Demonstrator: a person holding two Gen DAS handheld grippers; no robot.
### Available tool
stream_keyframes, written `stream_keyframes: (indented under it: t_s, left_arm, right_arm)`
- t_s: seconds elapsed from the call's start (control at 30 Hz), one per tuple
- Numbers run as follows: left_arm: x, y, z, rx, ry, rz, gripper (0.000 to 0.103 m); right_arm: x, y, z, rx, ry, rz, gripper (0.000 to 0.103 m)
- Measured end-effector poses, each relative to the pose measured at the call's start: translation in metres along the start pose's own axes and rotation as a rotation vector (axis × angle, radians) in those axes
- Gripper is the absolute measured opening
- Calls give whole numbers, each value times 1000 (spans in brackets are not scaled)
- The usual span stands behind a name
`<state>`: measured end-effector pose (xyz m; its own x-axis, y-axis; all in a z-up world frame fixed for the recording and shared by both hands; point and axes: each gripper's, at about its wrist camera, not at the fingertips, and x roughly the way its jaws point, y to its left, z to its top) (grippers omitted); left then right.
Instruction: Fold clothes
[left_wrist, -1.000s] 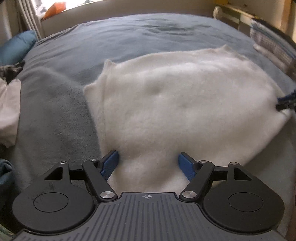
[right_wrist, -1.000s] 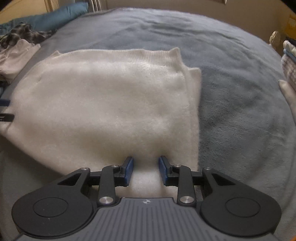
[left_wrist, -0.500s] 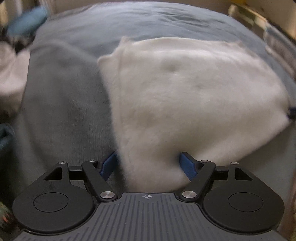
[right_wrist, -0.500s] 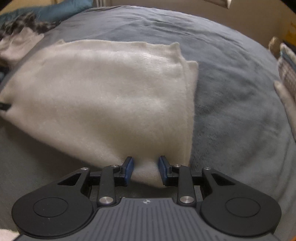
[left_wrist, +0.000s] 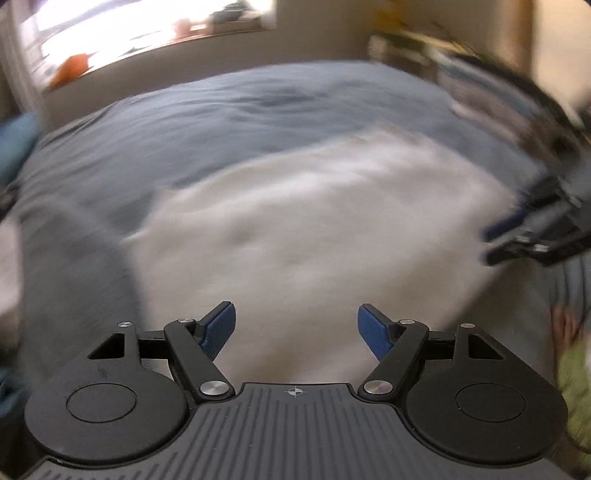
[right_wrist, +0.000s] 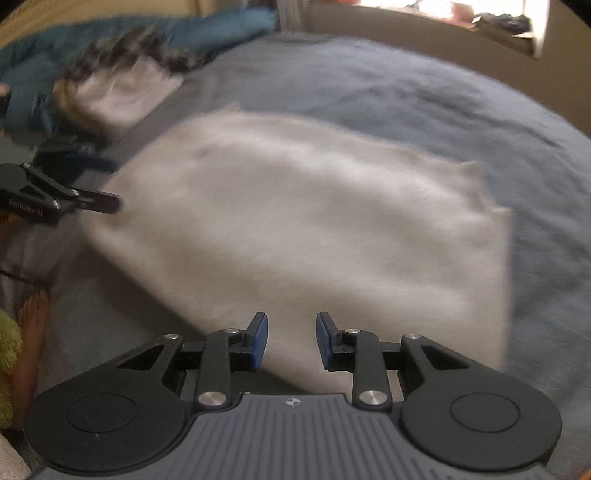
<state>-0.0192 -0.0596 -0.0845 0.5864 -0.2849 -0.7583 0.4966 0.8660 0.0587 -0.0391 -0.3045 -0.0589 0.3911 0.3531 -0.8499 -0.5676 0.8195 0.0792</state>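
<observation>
Since a second earlier both claws had let go and pulled back from the white sweater (left_wrist: 317, 236). The left claw (left_wrist: 296, 326) had then straddled the near hem with its blue pads (left_wrist: 373, 328) set wide; now the pads stood just as wide but clear of the cloth, holding nothing, with the garment lying beyond them. The right claw (right_wrist: 289, 339) had pinched the hem between narrowly set pads; now the gap was a little wider, the pads (right_wrist: 258, 339) were above the near edge, and whether they touched the fabric could not be told through the blur.

The sweater lay folded and flat on the grey-blue bed cover (left_wrist: 207, 122), turned somewhat from how it had lain before. In the left view the right claw showed at the sweater's right edge; in the right view the left claw showed at its left edge.

A heap of other clothes (right_wrist: 122, 81), teal, checked and pale, sat at the far left of the bed in the right view.

Small pale lettering on the left claw's arm in the right view was too blurred to read.
</observation>
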Motion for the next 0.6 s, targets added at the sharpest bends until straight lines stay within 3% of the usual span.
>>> stream_keyframes:
  t_s: [0.1,0.2,0.4,0.6]
  left_arm:
    - [30,-17,-13,84,68,61,76]
    - [28,-13,-15,75,46,51,76]
    - [33,-7,-15,56,44,35,78]
    - [26,-9,-17,58,40,33,79]
  right_arm:
    - [23,8,-6,-31,36,-33,30]
    - [19,8,0,-19,54,-36,29]
    - [1,18,11,-49,-26,6,29]
    - [7,24,18,-79,-26,1,30]
